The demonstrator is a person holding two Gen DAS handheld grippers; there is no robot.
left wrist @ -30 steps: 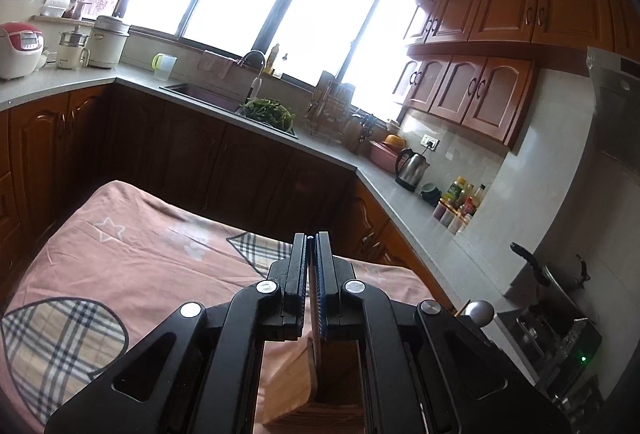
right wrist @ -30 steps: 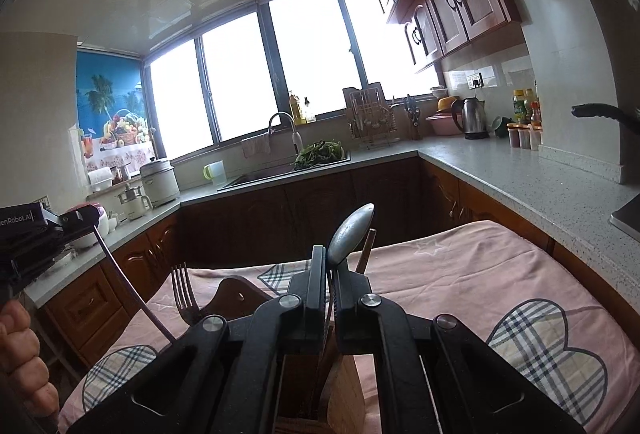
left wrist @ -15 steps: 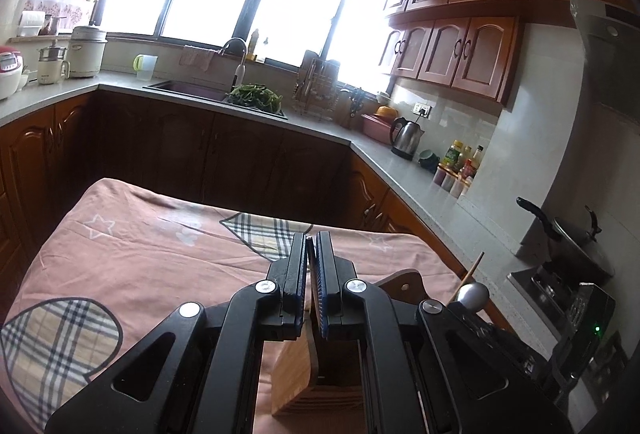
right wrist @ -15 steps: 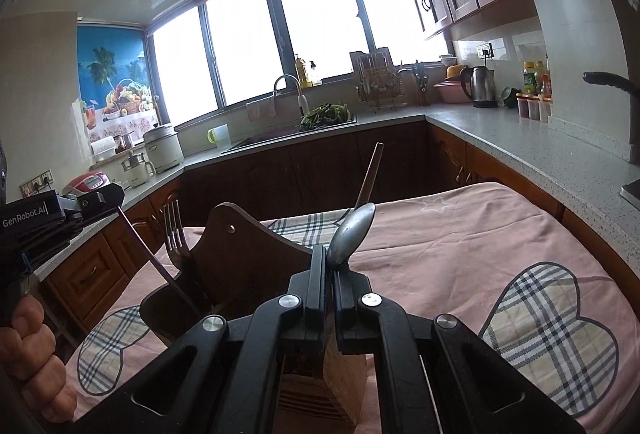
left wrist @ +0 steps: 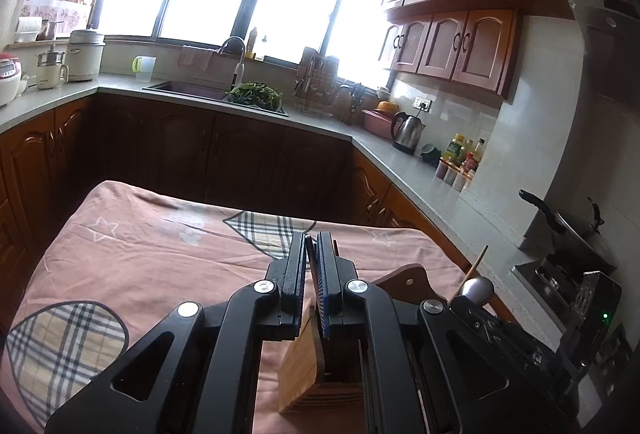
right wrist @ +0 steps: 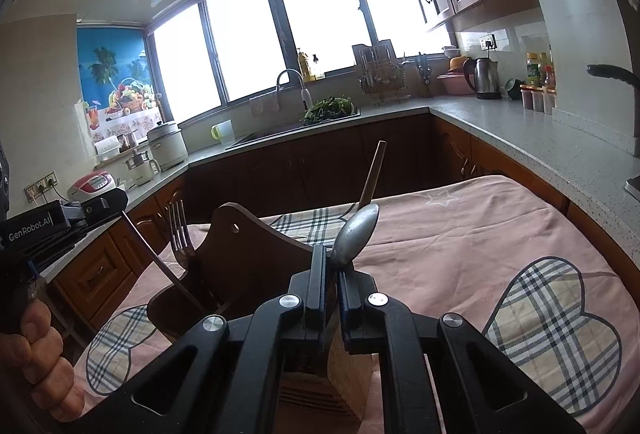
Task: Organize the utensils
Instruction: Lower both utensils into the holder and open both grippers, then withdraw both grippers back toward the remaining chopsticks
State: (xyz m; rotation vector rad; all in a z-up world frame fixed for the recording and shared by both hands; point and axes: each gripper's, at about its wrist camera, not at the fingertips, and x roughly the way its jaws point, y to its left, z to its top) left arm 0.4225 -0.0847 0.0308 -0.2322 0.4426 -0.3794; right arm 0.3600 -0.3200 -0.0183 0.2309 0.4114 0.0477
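1. Clamping a thin dark utensil handle [right wrist: 160, 262], the left gripper [left wrist: 312, 239] hovers above the pale slatted wooden utensil holder [left wrist: 304, 374].
2. The right gripper [right wrist: 330, 254] is just above the holder; its jaws are opening, with the neck of the grey metal spoon [right wrist: 358, 230] between them and a sliver of gap beside it.
3. A steel fork [right wrist: 180, 234] stands in the holder.
4. Bare pink tablecloth [right wrist: 460, 234] stretches beyond the holder to the table's far edge.
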